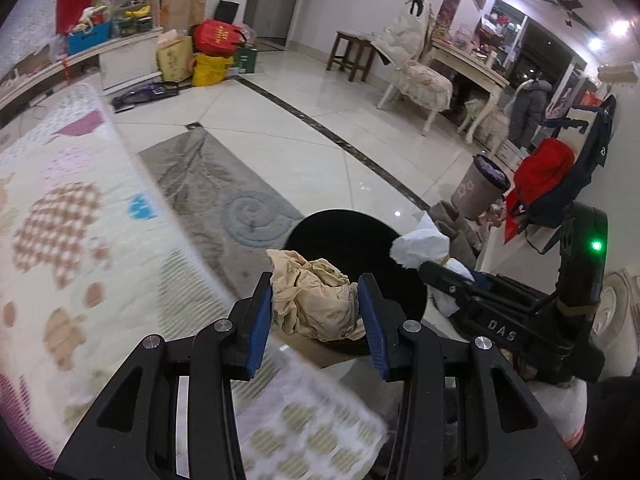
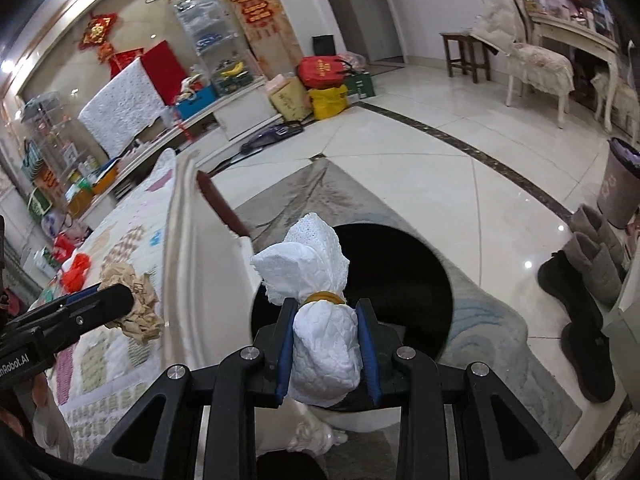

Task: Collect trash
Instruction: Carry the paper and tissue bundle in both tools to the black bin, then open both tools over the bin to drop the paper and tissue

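My left gripper (image 1: 316,284) is shut on a crumpled beige paper wad (image 1: 316,304), pressed between its blue pads. My right gripper (image 2: 326,308) is shut on a white tissue bundle (image 2: 320,320) tied with a yellowish band. Below and just beyond both lies the round black mouth of a bin (image 1: 352,240) (image 2: 396,276) on the floor. The right gripper (image 1: 430,270) with its tissue bundle (image 1: 420,242) shows at the right of the left wrist view. At the left of the right wrist view is the left gripper (image 2: 116,300) with the paper wad (image 2: 138,308).
A patterned quilt (image 1: 60,220) covers the surface at the left, with a red scrap (image 2: 78,270) lying on it. A grey rug (image 1: 208,184) lies under the bin. Boots (image 2: 588,264) and a flowered waste basket (image 1: 478,188) stand at the right, chairs and a table farther back.
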The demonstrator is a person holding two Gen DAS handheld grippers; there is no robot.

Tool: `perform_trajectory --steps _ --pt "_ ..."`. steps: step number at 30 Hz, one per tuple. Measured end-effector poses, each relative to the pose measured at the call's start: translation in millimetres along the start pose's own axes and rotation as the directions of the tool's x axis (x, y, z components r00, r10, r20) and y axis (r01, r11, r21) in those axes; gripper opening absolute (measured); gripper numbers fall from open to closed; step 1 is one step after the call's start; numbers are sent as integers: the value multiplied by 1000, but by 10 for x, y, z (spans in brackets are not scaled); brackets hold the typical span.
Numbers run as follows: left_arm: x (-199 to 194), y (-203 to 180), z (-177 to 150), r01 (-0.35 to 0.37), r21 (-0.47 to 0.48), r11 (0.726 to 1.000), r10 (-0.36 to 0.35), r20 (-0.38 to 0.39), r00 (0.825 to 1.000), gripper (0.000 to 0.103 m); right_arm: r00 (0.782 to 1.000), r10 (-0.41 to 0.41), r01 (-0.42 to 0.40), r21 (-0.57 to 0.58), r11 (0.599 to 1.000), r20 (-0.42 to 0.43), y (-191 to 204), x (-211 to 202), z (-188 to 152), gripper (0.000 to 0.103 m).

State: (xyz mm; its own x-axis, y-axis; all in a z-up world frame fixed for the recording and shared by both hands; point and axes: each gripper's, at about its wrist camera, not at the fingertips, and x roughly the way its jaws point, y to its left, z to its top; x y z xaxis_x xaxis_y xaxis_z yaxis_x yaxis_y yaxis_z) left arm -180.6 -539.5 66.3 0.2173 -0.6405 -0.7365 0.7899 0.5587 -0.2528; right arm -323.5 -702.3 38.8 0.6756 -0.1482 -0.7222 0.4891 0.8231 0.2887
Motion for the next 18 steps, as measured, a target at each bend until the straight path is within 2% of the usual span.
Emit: perform_trajectory --steps 2,3,4,5,6,13,18 --pt "69 -23 36 11 -8 1000 -11 13 1000 43 1000 -17 17 12 1000 4 -35 35 40 29" --pt "107 -34 61 21 -13 1000 -21 21 1000 47 1000 -27 27 20 999 6 -69 52 67 34" --pt "137 -35 83 32 -20 999 -31 27 999 53 999 -34 34 24 999 6 -90 82 91 42" --pt "164 -18 99 39 -28 999 -38 32 999 56 999 -47 47 30 998 12 -113 91 112 58" --pt "180 -9 106 42 -37 998 -41 36 999 61 999 -47 46 41 998 24 -138 81 122 66" --pt "214 29 74 44 -42 998 -43 21 999 62 999 -39 38 46 998 22 -121 39 67 66" --pt "124 35 6 -9 -19 1000 9 30 1000 62 1000 -26 25 46 999 14 -76 46 19 66"
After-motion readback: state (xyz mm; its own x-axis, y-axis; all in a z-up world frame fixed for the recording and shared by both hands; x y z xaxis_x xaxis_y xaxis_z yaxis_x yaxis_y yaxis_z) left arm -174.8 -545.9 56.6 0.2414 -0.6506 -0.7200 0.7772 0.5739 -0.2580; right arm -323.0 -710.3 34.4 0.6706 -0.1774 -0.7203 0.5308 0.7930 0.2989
